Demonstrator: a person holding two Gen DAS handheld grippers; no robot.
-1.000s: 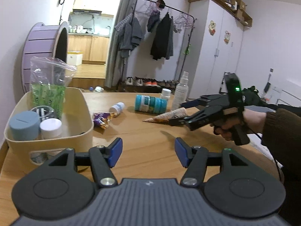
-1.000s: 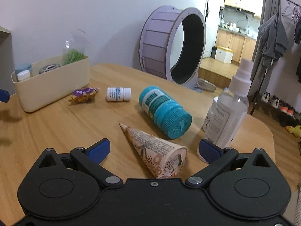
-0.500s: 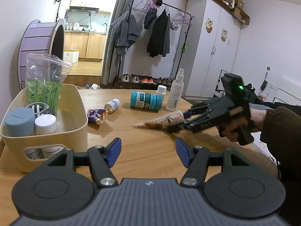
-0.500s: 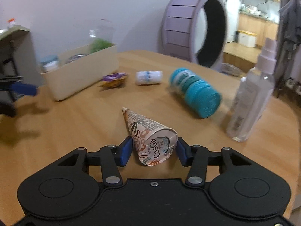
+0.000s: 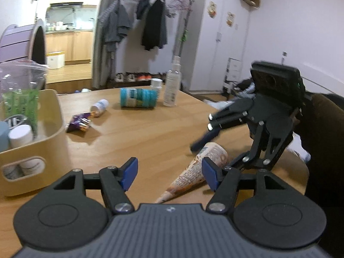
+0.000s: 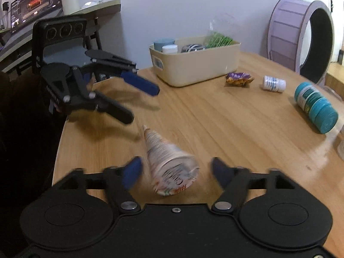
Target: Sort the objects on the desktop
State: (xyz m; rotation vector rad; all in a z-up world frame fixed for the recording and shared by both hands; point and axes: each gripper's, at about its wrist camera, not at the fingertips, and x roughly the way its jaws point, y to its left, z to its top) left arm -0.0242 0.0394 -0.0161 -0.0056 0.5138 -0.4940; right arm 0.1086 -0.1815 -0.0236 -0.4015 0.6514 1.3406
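A paper-wrapped cone (image 6: 169, 161) lies on its side on the wooden worktop (image 6: 215, 118), well apart from the cream bin (image 6: 193, 68), wide end between the spread fingers of the right gripper (image 6: 175, 172), which grips nothing. The left gripper (image 5: 167, 172), also released and empty, faces the cone's pointed tip. The step in hand looks like a pass between grippers; next, one must close squarely on the cone without crushing it.
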